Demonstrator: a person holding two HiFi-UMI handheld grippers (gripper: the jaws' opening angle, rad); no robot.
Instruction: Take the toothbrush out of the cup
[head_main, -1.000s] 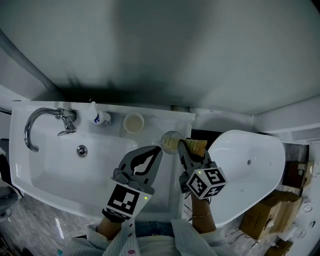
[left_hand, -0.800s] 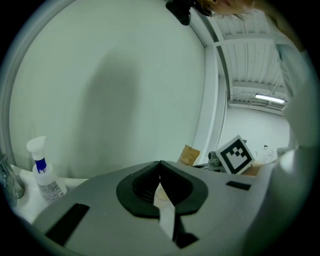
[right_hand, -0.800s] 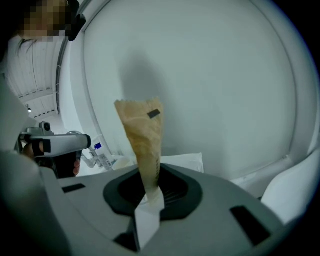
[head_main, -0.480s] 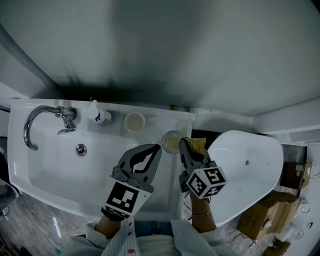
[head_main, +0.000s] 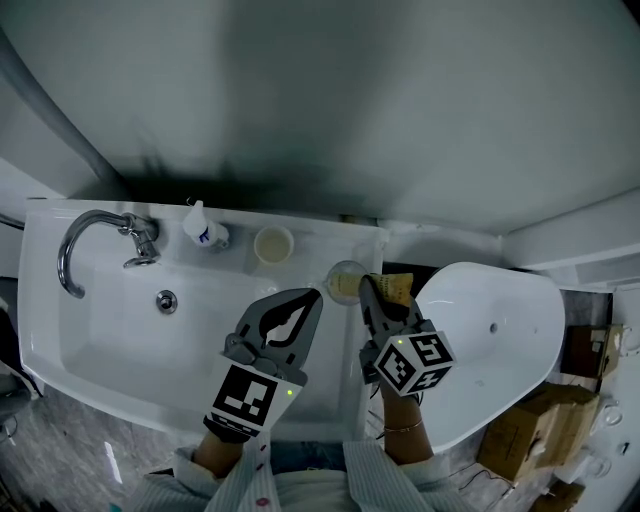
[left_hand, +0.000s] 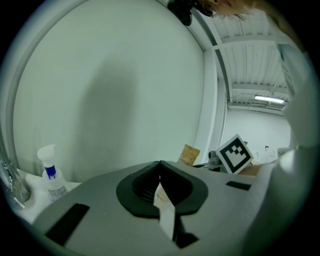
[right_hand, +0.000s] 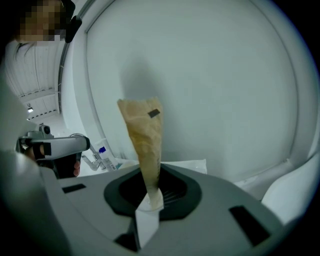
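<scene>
the pale wall fills the top of your head view, with the white sink under it on the left and a white oval lid lying to the right of the sink. cardboard boxes sit low at the right edge.

your left gripper hangs over the sink's front right part. its jaws are pressed together with nothing between them. your right gripper is just beside it, over the sink's right edge. its jaws have just been closing and now pinch the narrow lower end of the toothbrush, which is inside a tan paper wrapper. the wrapper stands up from between the pads and widens toward its top.

the chrome faucet curves over the basin at the back left. a white spray bottle with a blue mark stands on the back ledge just right of the faucet. a cream cup stands further right on the same ledge, apart from the bottle.

the clear cup sits near the sink's back right corner, right in front of your two grippers. in your head view the wrapped toothbrush shows just to the right of that cup's rim, close against it. you cannot tell from there whether any part of it is inside the cup.
</scene>
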